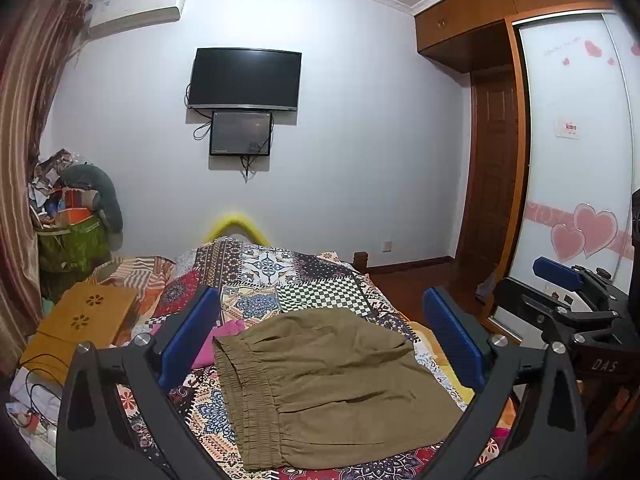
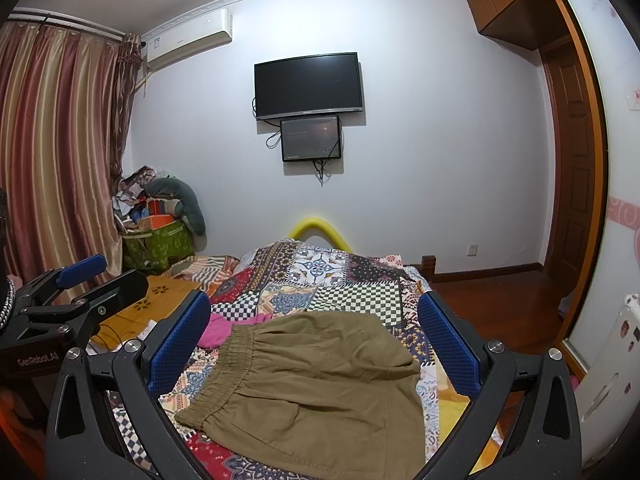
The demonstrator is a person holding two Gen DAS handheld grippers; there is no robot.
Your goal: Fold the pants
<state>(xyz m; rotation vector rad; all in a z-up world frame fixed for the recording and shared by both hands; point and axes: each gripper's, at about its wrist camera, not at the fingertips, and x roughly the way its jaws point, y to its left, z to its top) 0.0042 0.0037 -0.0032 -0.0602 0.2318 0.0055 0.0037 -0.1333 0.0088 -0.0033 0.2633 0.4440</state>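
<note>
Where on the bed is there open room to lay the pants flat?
Open quilt lies beyond the folded olive-brown pants, toward the yellow footboard. Crowded: pink garment and wooden lap desk on their left, mattress edge close on their right. Both grippers open.

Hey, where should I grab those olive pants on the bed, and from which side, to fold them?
Probably grip the elastic waistband of the pants, coming from the left: it lies as a thick gathered edge on that side of the quilt. Both the left gripper and right gripper are open above them.
</note>
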